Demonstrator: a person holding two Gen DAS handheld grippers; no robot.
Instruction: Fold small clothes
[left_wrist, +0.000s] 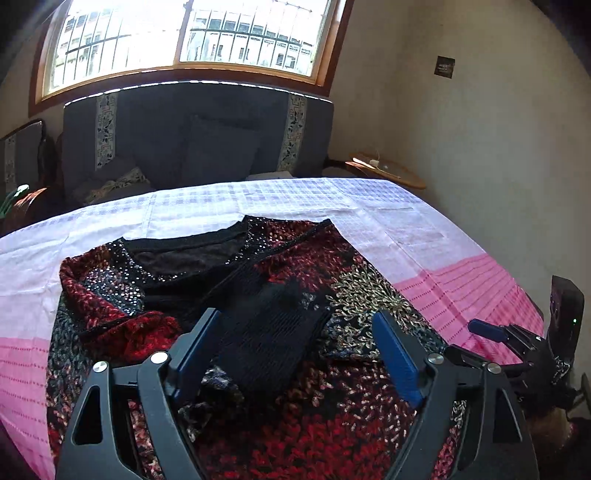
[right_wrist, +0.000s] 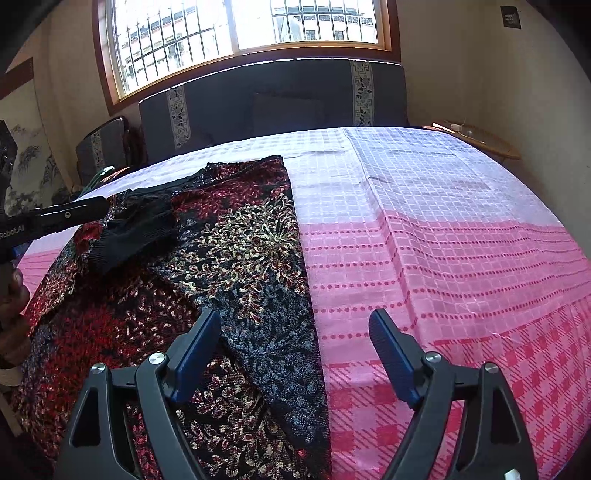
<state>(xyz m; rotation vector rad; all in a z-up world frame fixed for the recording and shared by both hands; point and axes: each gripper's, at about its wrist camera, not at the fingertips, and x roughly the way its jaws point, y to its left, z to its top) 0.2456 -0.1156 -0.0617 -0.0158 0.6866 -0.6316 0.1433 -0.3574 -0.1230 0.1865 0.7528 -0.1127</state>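
Observation:
A red, black and gold patterned top (left_wrist: 332, 406) lies flat on the pink and white tablecloth (left_wrist: 443, 258), its sequined black neckline (left_wrist: 184, 254) toward the far side. One sleeve is folded across the body, ending in a black ribbed cuff (left_wrist: 269, 347). My left gripper (left_wrist: 297, 314) hangs open just above that cuff, with nothing pinched. My right gripper (right_wrist: 295, 312) stands open over the right edge of the top (right_wrist: 240, 240), one finger above the fabric and the other above the tablecloth (right_wrist: 424, 240). The cuff (right_wrist: 136, 229) also shows in the right wrist view.
A dark upholstered sofa (left_wrist: 199, 140) stands behind the table under a barred window. A small wooden side table (left_wrist: 388, 170) sits in the far right corner. A hand (right_wrist: 14, 295) grips the left tool at the left edge of the right wrist view.

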